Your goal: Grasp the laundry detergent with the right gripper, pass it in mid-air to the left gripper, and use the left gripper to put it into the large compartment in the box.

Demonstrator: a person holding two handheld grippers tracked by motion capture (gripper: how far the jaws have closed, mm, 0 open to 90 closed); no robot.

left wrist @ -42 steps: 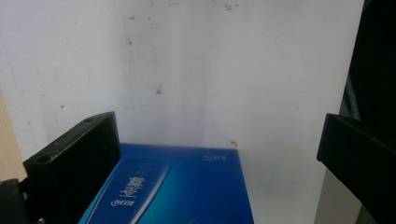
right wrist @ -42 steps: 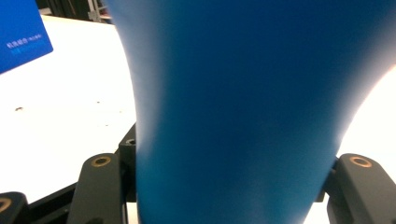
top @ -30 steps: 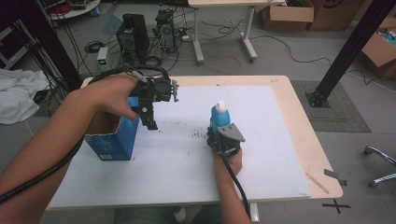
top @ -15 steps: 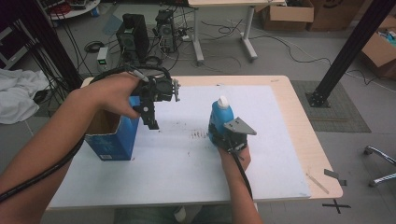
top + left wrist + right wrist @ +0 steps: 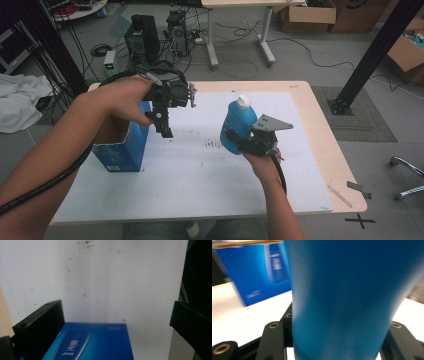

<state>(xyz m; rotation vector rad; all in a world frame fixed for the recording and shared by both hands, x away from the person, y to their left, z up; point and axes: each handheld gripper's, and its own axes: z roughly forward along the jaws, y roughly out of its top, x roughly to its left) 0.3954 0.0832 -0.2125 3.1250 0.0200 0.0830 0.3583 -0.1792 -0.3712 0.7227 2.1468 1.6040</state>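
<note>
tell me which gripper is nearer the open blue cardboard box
Left. The left gripper hangs with open jaws right beside the open blue cardboard box; the right gripper holds the blue plastic bottle farther off.

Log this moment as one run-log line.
right tool: shut on blue bottle, lifted off table | left tool: open, beside open blue box

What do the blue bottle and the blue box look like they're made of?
The blue bottle, clamped in the right gripper, looks like smooth moulded plastic: an even, slightly glossy wall and a white cap. The blue box looks like printed cardboard: flat panels, sharp folded edges, a plain brown inside at its open top and a faint sheen on the print, though a coating can't be confirmed.
</note>
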